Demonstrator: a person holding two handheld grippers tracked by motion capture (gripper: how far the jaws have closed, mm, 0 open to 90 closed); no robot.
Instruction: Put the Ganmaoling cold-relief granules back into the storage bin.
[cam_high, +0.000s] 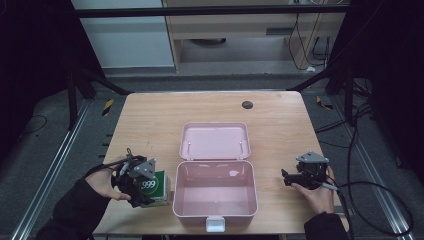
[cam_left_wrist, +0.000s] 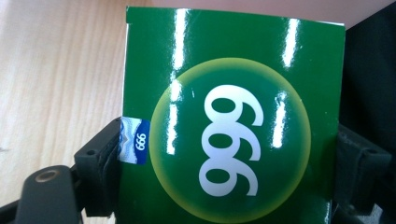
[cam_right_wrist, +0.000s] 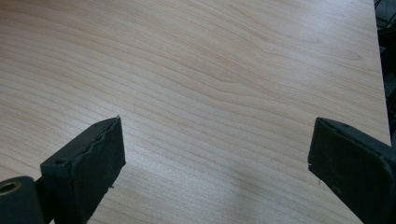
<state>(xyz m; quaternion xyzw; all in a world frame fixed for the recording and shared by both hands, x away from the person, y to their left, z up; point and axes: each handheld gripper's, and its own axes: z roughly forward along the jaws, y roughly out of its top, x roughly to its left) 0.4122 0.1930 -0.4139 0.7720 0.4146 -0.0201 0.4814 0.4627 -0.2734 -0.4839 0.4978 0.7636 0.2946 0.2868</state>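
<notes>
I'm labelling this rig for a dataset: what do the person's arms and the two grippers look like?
Both forearms wear dark sleeves. The left gripper and right gripper are black, each topped by a grey three-cornered plate. A black cable loops away from the right one. The jaws are blocky black pads with worn edges.

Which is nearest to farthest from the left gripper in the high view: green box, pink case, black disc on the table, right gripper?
1. green box: between the jaws of the left gripper.
2. pink case: just right of the box, lid open.
3. right gripper: beyond the case, right side.
4. black disc: far edge of the table.
</notes>
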